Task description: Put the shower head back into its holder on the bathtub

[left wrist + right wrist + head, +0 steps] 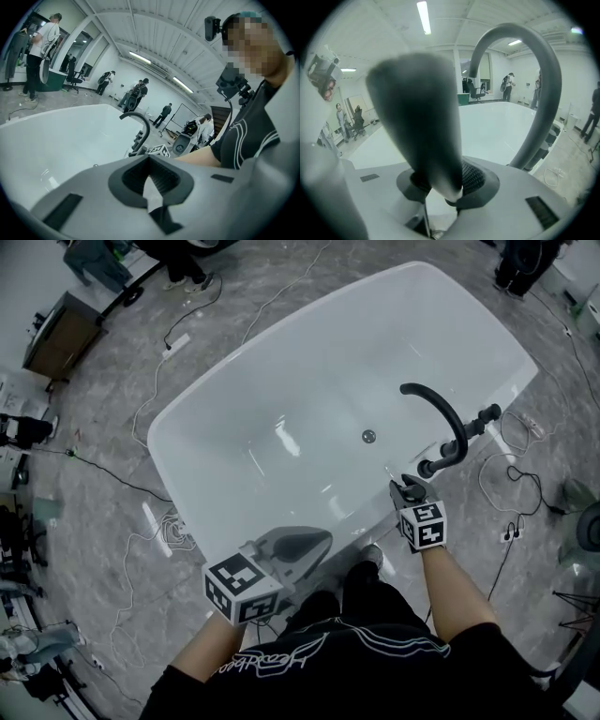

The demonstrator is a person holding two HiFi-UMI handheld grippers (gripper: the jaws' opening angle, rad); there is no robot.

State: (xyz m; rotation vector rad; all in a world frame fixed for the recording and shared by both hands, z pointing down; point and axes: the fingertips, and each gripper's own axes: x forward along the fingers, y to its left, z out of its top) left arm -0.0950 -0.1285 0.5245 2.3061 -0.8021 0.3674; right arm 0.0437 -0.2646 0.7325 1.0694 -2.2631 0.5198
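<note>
Right gripper clamps the shower head, faucet just beyond its jaws at the bathtub rim, where a loosening hold could drop it; left gripper shut, empty.

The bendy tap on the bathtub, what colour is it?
The tap is black, clearest in the head view against the white bathtub.

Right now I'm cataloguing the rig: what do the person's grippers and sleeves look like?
The left gripper and right gripper are grey shells with dark ribbed pads; each carries a white cube of black square markers. The shirt is black, short-sleeved, with white line print.
</note>
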